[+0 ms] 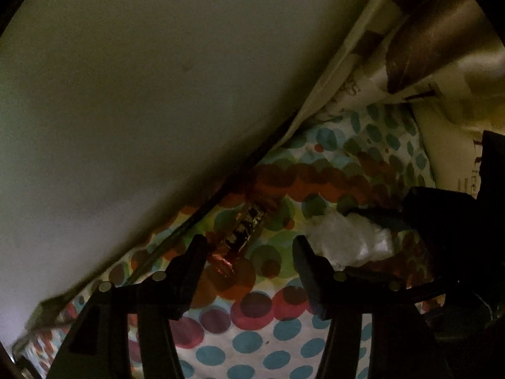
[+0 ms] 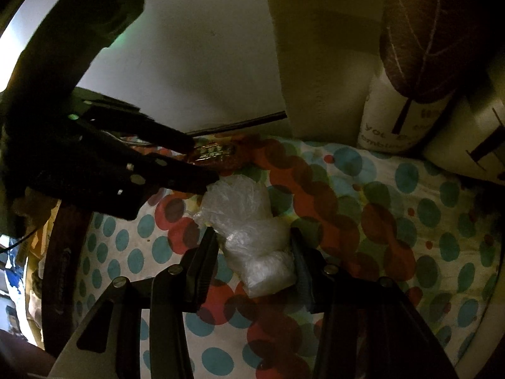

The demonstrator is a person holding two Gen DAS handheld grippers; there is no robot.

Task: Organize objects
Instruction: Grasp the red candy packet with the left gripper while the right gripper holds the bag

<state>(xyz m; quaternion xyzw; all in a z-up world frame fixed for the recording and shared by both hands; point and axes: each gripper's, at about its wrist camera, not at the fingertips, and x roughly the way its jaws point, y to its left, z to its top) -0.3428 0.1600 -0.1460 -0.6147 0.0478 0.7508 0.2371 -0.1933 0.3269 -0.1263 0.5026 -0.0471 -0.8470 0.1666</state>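
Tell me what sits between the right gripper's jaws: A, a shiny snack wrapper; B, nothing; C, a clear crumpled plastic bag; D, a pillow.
C: the clear crumpled plastic bag lies on the dotted bedsheet between the right gripper jaws, which press its sides.

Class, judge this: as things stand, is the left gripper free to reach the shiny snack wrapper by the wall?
Probably yes: the left gripper is open, the snack wrapper just ahead, nothing between.

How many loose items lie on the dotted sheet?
2. A shiny wrapper lies near the wall, at the left gripper tips. A clear plastic bag sits between the right gripper fingers. Others may be hidden in the dark or behind the grippers.
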